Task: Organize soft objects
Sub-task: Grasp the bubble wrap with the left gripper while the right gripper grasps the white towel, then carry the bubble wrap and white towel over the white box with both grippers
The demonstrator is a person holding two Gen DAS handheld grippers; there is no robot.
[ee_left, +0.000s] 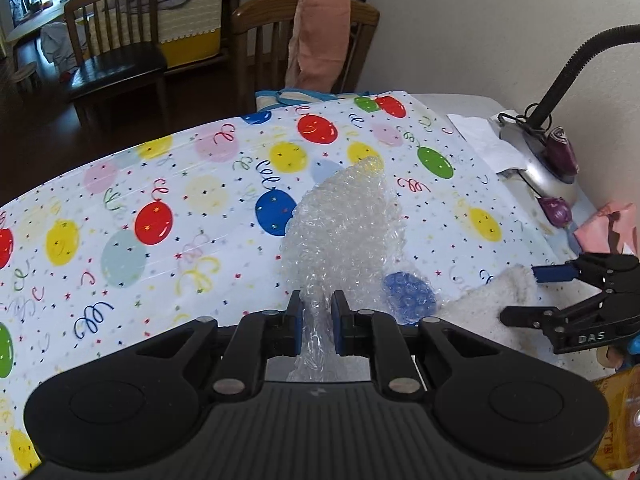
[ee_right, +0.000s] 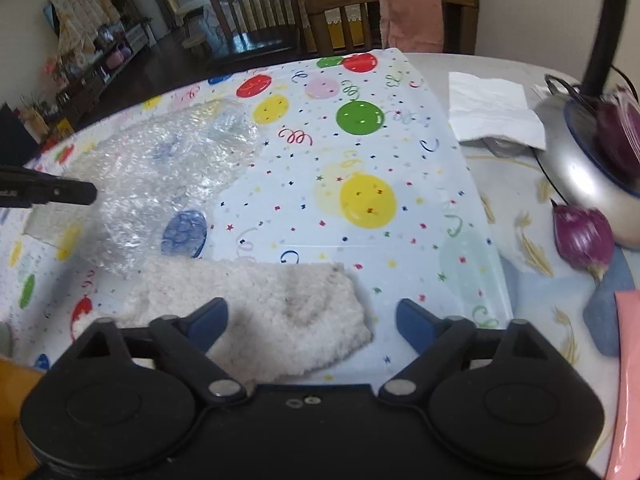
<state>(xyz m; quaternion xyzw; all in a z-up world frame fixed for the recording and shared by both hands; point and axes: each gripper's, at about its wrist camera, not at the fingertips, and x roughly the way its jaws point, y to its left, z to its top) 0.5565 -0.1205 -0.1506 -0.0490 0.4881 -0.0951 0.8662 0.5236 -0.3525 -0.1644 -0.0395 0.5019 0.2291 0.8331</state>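
My left gripper (ee_left: 317, 312) is shut on the near end of a clear bubble wrap sheet (ee_left: 344, 224), which lies crumpled on the balloon-print cloth (ee_left: 160, 200). The bubble wrap also shows in the right wrist view (ee_right: 160, 176), at the left. A white fluffy cloth (ee_right: 280, 312) lies on the balloon-print cloth (ee_right: 360, 152) just in front of my right gripper (ee_right: 312, 320), which is open with its left finger over the cloth. In the left wrist view the right gripper (ee_left: 520, 294) is at the right, open beside the fluffy cloth (ee_left: 488, 300).
A white paper napkin (ee_right: 492, 112), a lamp base (ee_right: 576, 152) and purple onions (ee_right: 582, 236) stand at the right. A pink item (ee_right: 628, 360) lies at the right edge. Wooden chairs (ee_left: 280, 40), one with a pink towel (ee_left: 320, 36), stand beyond the table.
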